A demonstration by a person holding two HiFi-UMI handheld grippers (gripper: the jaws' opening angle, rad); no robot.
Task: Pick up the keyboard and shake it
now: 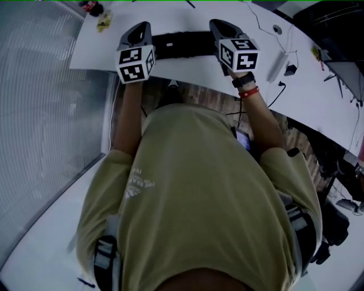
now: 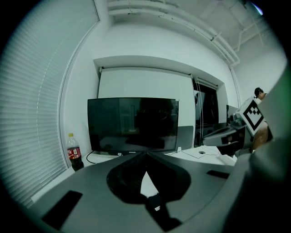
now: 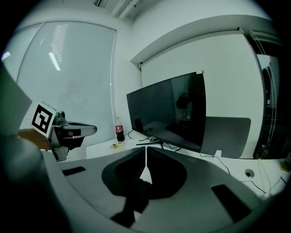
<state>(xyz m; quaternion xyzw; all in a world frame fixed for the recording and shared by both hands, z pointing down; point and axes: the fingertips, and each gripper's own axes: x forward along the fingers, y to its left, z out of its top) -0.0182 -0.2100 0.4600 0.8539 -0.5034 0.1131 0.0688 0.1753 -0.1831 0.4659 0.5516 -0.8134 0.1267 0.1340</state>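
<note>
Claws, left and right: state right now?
Left claw: closed, gripping the keyboard at its left end.
Right claw: closed, gripping the keyboard at its right end.

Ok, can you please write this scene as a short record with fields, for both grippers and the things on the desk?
left gripper: tongs together on a dark edge, apparently the left end of the keyboard
right gripper: tongs together, likewise at its right end
keyboard: black, stretched between both grippers over the white desk
lifted: cannot tell
behind: dark monitor, cola bottle
</note>
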